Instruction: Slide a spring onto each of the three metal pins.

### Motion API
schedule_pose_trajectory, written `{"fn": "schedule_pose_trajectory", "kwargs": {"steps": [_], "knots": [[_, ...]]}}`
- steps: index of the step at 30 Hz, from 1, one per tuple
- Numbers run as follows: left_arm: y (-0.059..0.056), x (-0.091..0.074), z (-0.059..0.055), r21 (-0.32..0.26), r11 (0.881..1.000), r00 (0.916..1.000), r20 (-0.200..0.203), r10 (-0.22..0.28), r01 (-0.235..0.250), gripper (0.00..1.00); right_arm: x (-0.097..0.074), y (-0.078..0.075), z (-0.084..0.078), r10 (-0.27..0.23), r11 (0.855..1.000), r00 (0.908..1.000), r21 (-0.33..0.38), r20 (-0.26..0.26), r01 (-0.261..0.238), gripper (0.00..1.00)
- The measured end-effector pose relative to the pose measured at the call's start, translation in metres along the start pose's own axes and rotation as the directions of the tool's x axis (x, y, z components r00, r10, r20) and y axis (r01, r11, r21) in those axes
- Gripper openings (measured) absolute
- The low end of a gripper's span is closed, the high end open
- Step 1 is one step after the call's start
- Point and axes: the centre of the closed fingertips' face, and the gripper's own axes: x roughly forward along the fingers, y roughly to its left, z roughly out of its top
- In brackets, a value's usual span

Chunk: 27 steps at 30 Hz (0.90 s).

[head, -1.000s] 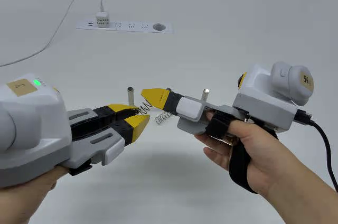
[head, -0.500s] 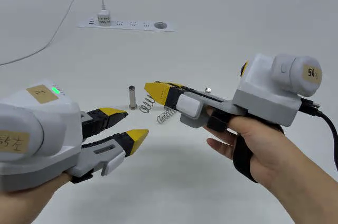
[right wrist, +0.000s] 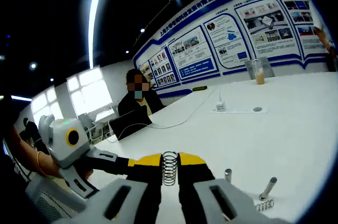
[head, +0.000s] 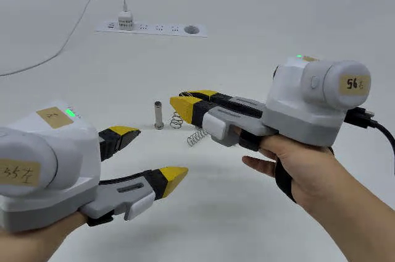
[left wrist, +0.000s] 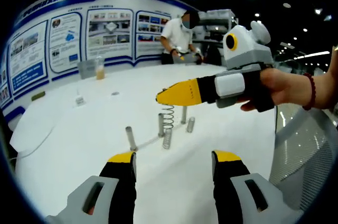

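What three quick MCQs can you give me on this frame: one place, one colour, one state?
1. Where does the loose spring lie?
A. in the left gripper
B. on the table
C. on top of the right gripper

2. What colour are the tips of both grippers?
A. red
B. blue
C. yellow

3. How does the left gripper stand?
A. open, empty
B. shut on a spring
C. shut, empty

Answers:
1 B: in the head view, the loose spring lies flat on the table, just below the right gripper.
2 C: the head view shows yellow tips on black jaws on both.
3 A: in the left gripper view, its jaws stand wide apart with nothing between them. The right gripper is the one that grips the other spring.
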Motion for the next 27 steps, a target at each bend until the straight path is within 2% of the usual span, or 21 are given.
{"fn": "schedule_pose_trajectory", "kwargs": {"steps": [4,6,13,16,27], "knots": [[0.0,0.0,-0.001,-0.002,1.0,1.0,0.0,0.0,0.0,0.65,0.007,-0.002,0.002,-0.005,0.999,1.0,-0.045,-0.002,0.005,0.11],[0.0,0.0,-0.002,-0.004,1.0,1.0,0.001,0.0,0.0,0.67,0.009,-0.005,0.002,-0.011,0.996,0.9999,-0.09,-0.009,0.01,0.11],[-0.004,0.003,-0.005,-0.011,1.0,0.9999,-0.001,-0.015,0.015,0.75,0.019,-0.012,0.003,-0.023,0.993,0.9997,-0.118,-0.011,0.022,0.12],[-0.006,0.004,-0.003,-0.003,1.0,0.9998,0.008,-0.019,0.019,0.78,0.023,-0.014,0.003,-0.027,0.993,0.9996,-0.115,-0.009,0.026,0.12],[-0.003,0.006,-0.004,-0.017,1.0,0.9998,0.014,-0.011,0.012,0.86,0.042,-0.023,0.002,-0.039,0.988,0.9991,-0.15,0.015,0.041,0.12]]}}
